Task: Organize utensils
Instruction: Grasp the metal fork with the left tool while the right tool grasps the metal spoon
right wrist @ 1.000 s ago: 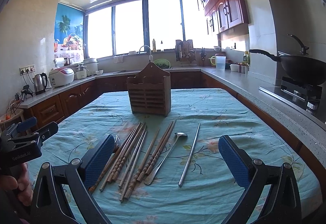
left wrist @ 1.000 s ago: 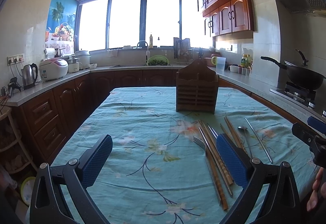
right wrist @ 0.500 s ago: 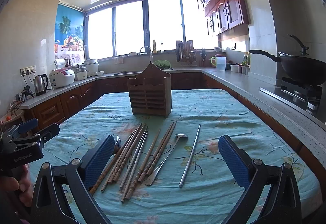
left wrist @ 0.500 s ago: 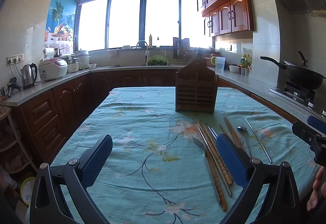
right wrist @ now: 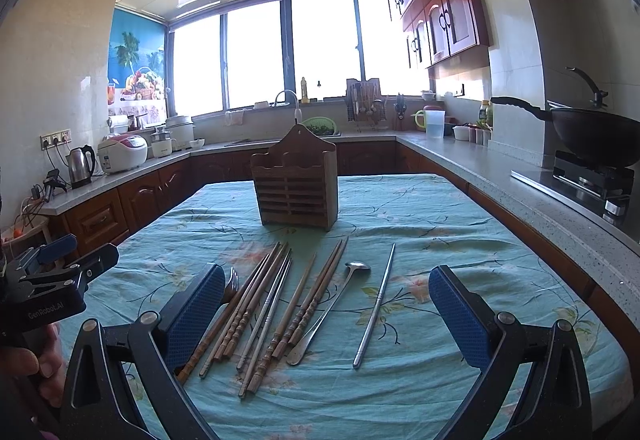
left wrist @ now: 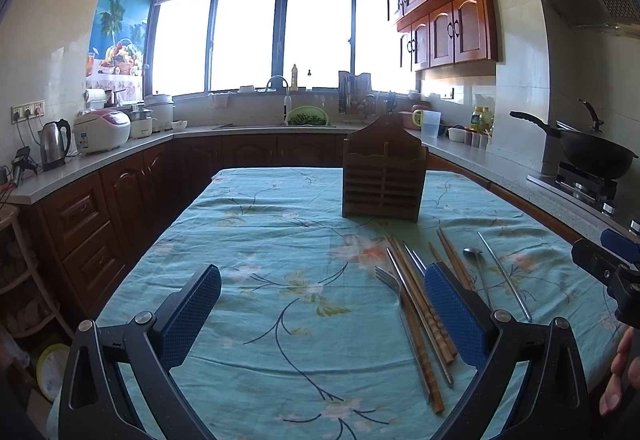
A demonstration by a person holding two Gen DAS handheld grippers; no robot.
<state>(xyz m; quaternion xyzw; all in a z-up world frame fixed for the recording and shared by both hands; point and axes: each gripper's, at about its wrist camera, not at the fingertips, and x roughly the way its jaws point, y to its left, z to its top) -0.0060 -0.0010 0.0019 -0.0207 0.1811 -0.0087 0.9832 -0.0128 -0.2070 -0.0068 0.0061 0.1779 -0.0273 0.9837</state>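
Note:
A wooden slatted utensil holder (right wrist: 296, 185) stands upright on the table's far middle; it also shows in the left wrist view (left wrist: 382, 175). In front of it lie several wooden chopsticks (right wrist: 308, 304), metal chopsticks (right wrist: 269, 310), a fork (right wrist: 231, 282), a metal spoon (right wrist: 334, 310) and a single metal rod (right wrist: 375, 308). The same pile shows in the left wrist view (left wrist: 416, 304). My right gripper (right wrist: 326, 304) is open and empty above the near ends of the utensils. My left gripper (left wrist: 320, 304) is open and empty, left of the pile.
A teal floral tablecloth (left wrist: 260, 240) covers the table. Counters ring the room: kettle (left wrist: 54, 143) and rice cooker (left wrist: 102, 129) at left, sink at the back, a wok (right wrist: 592, 131) on the stove at right. Wall cabinets hang at upper right.
Both grippers have drifted only slightly; the right one has tilted a little lower over the utensils. Nothing was picked up or moved.

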